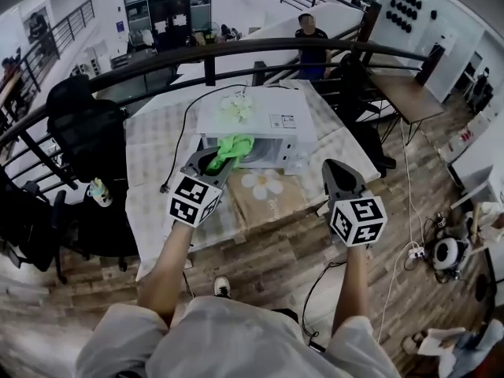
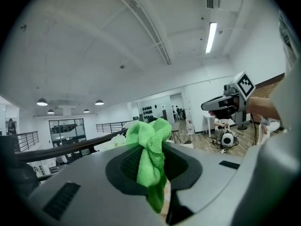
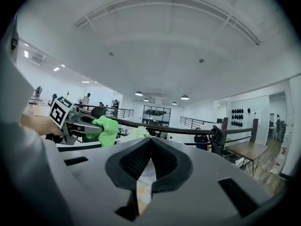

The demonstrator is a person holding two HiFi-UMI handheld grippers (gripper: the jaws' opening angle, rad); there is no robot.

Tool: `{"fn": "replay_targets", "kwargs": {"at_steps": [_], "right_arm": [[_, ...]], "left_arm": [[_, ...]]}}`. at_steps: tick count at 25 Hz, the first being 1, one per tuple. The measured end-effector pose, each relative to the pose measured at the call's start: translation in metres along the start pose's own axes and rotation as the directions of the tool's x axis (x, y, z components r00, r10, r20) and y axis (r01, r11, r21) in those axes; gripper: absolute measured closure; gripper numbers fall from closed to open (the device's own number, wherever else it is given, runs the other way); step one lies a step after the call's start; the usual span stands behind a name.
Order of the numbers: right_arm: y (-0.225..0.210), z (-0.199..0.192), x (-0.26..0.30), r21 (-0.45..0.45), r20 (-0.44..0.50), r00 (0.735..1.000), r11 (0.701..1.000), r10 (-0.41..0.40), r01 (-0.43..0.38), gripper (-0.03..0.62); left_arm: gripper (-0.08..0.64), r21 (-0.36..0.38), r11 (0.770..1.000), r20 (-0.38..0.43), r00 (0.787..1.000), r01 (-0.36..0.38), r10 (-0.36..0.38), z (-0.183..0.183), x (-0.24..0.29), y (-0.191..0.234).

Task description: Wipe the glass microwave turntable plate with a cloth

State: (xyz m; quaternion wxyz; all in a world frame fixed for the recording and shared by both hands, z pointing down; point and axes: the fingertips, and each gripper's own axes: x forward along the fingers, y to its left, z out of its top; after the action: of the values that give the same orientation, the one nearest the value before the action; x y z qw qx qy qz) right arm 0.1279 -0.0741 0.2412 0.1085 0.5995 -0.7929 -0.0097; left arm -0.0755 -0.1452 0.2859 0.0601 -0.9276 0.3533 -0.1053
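Head view: cloth [image 1: 233, 146] pinched in left gripper [image 1: 214, 158].

In the head view the cloth [image 1: 235, 145] and left gripper [image 1: 216, 158] cover most of the microwave [image 1: 260, 110] opening, so the plate cannot be made out. The label [image 1: 282, 121] on the microwave's top is too small to read. At 6 o'clock the person's legs [image 1: 236, 341] are cut off by the edge

The right claw [image 3: 151, 140] sits pressed together, empty; the left claw [image 3: 95, 120] pinches a green cloth [image 3: 108, 130].
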Motion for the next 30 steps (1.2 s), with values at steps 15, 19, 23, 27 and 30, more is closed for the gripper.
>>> {"fn": "replay_targets", "kwargs": {"at_steps": [15, 19, 23, 27, 30], "right_arm": [[-0.06, -0.079, 0.119, 0.028, -0.132, 0.976, 0.985, 0.171, -0.169, 0.578], [-0.066, -0.109, 0.139, 0.083, -0.161, 0.967, 0.979, 0.196, -0.185, 0.578], [-0.067, -0.135, 0.161, 0.116, -0.176, 0.962, 0.975, 0.21, -0.192, 0.58], [-0.068, -0.165, 0.183, 0.075, -0.244, 0.952, 0.982, 0.185, -0.171, 0.578], [-0.059, -0.18, 0.19, 0.034, -0.269, 0.947, 0.984, 0.175, -0.172, 0.578]], "left_arm": [[0.479, -0.135, 0.981, -0.186, 0.976, -0.142, 0.116, -0.09, 0.107, 0.033], [0.479, -0.198, 0.962, -0.269, 0.954, -0.187, 0.13, -0.141, 0.128, 0.036], [0.479, -0.235, 0.952, -0.308, 0.944, -0.195, 0.118, -0.186, 0.152, 0.036], [0.479, -0.21, 0.944, -0.351, 0.921, -0.255, 0.171, -0.228, 0.175, 0.059], [0.479, -0.195, 0.93, -0.385, 0.896, -0.312, 0.22, -0.256, 0.187, 0.082]]}}
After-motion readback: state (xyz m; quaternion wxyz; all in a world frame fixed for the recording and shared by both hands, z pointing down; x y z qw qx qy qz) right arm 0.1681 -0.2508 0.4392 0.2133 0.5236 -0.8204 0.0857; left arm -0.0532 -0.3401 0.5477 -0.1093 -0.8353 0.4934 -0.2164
